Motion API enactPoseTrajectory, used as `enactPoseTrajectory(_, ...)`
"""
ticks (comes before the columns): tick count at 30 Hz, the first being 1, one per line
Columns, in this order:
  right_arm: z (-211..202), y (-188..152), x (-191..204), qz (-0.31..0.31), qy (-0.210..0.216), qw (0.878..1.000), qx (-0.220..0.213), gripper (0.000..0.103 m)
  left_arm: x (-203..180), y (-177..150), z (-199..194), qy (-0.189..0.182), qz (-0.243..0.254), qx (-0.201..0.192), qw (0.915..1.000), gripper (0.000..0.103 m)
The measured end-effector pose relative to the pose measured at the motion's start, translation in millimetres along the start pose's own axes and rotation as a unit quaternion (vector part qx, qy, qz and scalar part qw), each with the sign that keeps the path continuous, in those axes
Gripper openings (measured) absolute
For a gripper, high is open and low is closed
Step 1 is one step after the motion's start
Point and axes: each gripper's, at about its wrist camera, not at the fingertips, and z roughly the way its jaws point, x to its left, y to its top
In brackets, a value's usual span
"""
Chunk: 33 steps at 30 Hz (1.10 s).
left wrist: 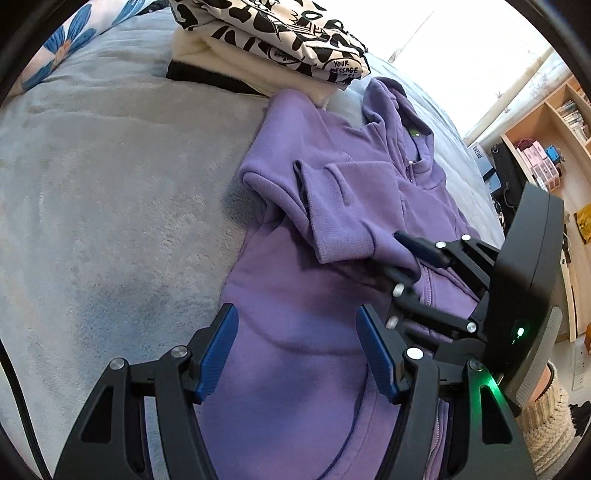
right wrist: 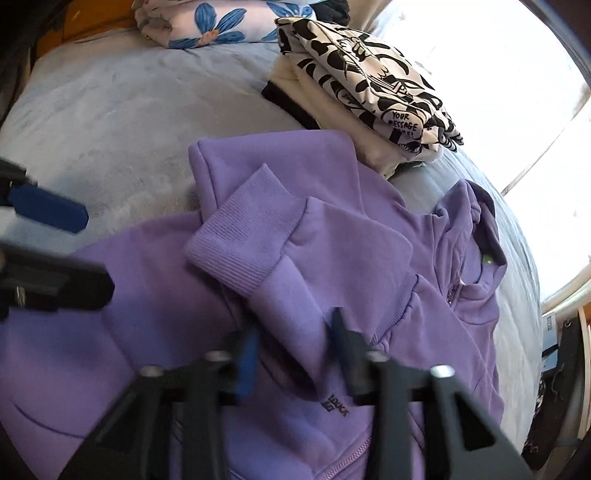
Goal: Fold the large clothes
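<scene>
A purple hoodie (left wrist: 314, 295) lies front-up on a pale blue blanket (left wrist: 110, 203) on the bed. Both sleeves are folded in across its chest, so the ribbed cuffs (right wrist: 236, 251) lie one on the other. The zip runs down the middle, and the hood points to the bright window. Small black letters are printed low on the front, but they are too blurry to read.

The left gripper (left wrist: 295, 354) hangs over the bottom half of the hoodie. Its blue pads stand wide apart and hold nothing.

The right gripper (right wrist: 295, 354) is over the folded sleeve. A fold of purple sleeve sits between its fingers, which are close together. I cannot tell if they pinch it.

Behind the hoodie is a stack (right wrist: 369, 85) of folded clothes. The top one is black and white, and a bubble on it says "YOUR MESSAGE". A pillow (right wrist: 207, 22) with blue flowers lies farther back.
</scene>
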Motion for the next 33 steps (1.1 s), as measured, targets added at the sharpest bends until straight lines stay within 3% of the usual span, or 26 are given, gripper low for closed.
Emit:
enactPoseTrajectory(2, -6.9, 4.0, -10.0, 0.019, -0.001, 1.0, -0.008, 0.013, -2.8, -0.3, 0.4, 0.003, 0.002, 0.0, 1.0, 0.065)
enactPoseTrajectory(5, -39.4, 9.4, -49.6, 0.081, -0.008, 0.995, -0.064, 0.013, -6.2, -0.7, -0.7, 0.006, 0.009, -0.002, 0.9999, 0.065)
enactPoseTrajectory(9, -80.9, -19.8, -134.1, 0.24, -0.029, 0.963, -0.122, 0.012, -10.9, -0.3, -0.8, 0.003, 0.014, -0.003, 0.9999, 0.065)
enactPoseTrajectory(13, -74.6, -87.1, -186.9, 0.36, -0.05, 0.928, -0.088, 0.015, -19.3, -3.3, 3.5, -0.002, 0.027, 0.003, 0.9996, 0.065)
enactPoseTrajectory(15, -51.1, -126.6, -198.9, 0.397, -0.031, 0.917, -0.023, 0.032, -25.5, -4.7, 7.5, 0.0, 0.037, 0.01, 0.9993, 0.065)
enactPoseTrajectory(17, -33.8, -160.3, -206.1, 0.433, -0.003, 0.901, 0.017, 0.038, -30.4, -5.1, 11.0, 0.001, 0.043, 0.015, 0.999, 0.065)
enactPoseTrajectory(22, -21.1, -220.2, -238.8, 0.539, 0.063, 0.84, 0.019, 0.038, -44.8, 3.7, 15.7, 0.014, 0.068, 0.016, 0.9975, 0.065)
enactPoseTrajectory(25, -12.3, -230.1, -260.1, 0.574, 0.084, 0.815, 0.008, 0.038, -49.8, 23.9, 19.5, 0.025, 0.083, 0.011, 0.9962, 0.065)
enactPoseTrajectory(29, 11.6, -220.7, -273.5, 0.581, 0.112, 0.806, 0.011, 0.038, -52.0, 64.2, 34.3, 0.037, 0.096, 0.005, 0.9947, 0.065)
enactPoseTrajectory(33, 47.0, -206.7, -285.4, 0.577, 0.108, 0.809, 0.029, 0.038, -43.4, 101.6, 61.2, 0.042, 0.082, 0.021, 0.9956, 0.065)
